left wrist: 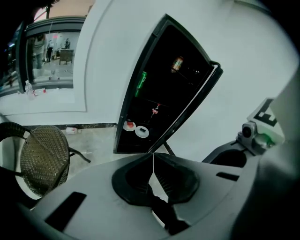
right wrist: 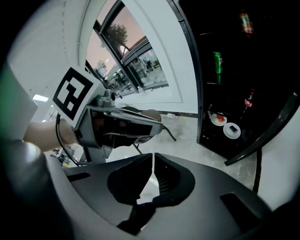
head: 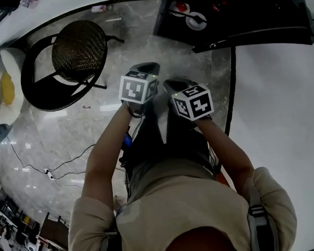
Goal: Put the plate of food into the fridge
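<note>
The dark fridge [head: 245, 13] stands open at the upper right. On a low shelf inside sit two small white plates: one with red food [head: 181, 8] [left wrist: 129, 125] [right wrist: 218, 119], one with a dark piece [head: 196, 21] [left wrist: 142, 132] [right wrist: 232, 130]. My left gripper [head: 146, 69] [left wrist: 153, 155] and right gripper [head: 176, 86] [right wrist: 153, 155] are held side by side in front of my body, well short of the fridge. Both are shut with their tips touching and nothing between them.
The fridge door [left wrist: 187, 112] hangs open, and a white panel [head: 283, 121] runs along my right. A wicker chair [head: 79, 47] [left wrist: 44, 157] stands on the marble floor to the left. Cables [head: 49, 172] trail on the floor. Bottles and a green can [right wrist: 216, 61] occupy upper fridge shelves.
</note>
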{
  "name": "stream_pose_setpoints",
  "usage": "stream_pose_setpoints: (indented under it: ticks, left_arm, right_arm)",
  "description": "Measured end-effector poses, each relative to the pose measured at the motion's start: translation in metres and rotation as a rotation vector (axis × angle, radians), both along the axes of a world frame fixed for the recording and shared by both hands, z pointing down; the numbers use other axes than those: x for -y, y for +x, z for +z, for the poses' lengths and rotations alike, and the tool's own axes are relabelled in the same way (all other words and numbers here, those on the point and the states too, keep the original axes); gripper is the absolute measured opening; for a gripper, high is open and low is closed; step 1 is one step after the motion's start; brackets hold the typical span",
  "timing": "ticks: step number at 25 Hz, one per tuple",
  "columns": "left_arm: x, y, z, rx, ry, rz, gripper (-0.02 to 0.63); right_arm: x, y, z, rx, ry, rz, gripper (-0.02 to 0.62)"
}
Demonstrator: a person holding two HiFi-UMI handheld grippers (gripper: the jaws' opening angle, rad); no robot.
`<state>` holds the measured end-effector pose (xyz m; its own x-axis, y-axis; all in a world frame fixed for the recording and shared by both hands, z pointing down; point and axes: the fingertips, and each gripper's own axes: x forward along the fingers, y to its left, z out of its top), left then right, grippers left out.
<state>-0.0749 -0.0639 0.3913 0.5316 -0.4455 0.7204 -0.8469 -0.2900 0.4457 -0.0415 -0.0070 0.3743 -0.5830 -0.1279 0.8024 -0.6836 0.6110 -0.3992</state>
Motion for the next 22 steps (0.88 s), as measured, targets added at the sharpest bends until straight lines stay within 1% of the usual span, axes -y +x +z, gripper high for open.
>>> stream_pose_setpoints:
  ticks: [3,7,13,16,22]
  left_arm:
    - [0.005,-0.006,-0.013,0.007,0.028,-0.004,0.017]
    - [-0.002,-0.009,-0.021,-0.006,0.036,-0.026,0.017]
    - [-0.016,-0.011,-0.025,-0.019,0.042,-0.048,0.017]
    - [-0.021,-0.011,-0.030,-0.026,0.049,-0.062,0.017]
    - [-0.031,-0.025,-0.048,-0.028,0.074,-0.091,0.016]
  right_arm:
    - [-0.011,-0.014,-0.014,0.033,0.020,-0.043,0.029]
    - [-0.030,-0.016,-0.017,0.022,0.023,-0.079,0.029]
    - [-0.037,-0.021,-0.024,0.027,0.036,-0.073,0.029]
    - [-0.039,-0.020,-0.028,0.024,0.046,-0.085,0.029]
    - [-0.043,-0.029,-0.041,0.025,0.076,-0.109,0.029]
